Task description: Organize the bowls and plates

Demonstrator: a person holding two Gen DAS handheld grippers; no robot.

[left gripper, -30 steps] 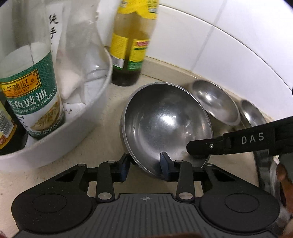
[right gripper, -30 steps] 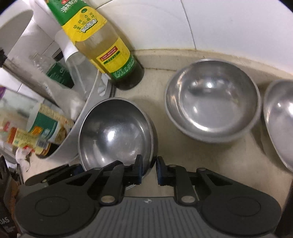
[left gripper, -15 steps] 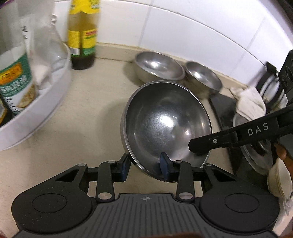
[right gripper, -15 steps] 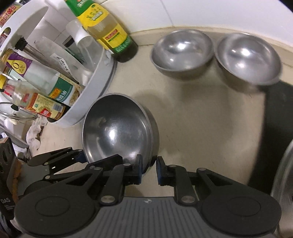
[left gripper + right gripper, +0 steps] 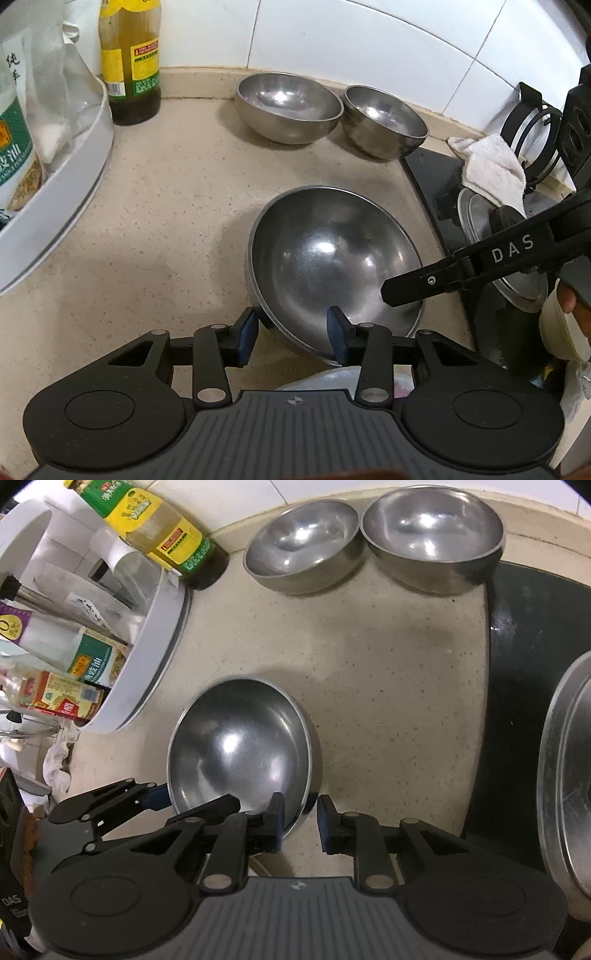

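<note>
I set the big bowl on the counter, near of the two small bowls. Left gripper and right gripper have just been opening; both straddle its rim, pads slack. I widen fully before lifting away.

White tub and its bottles run off the left frame edge. Large steel pan is cut by the right edge. Pot lid sits half under the cloth and gripper arm. Sauce-label small print is unreadable.
</note>
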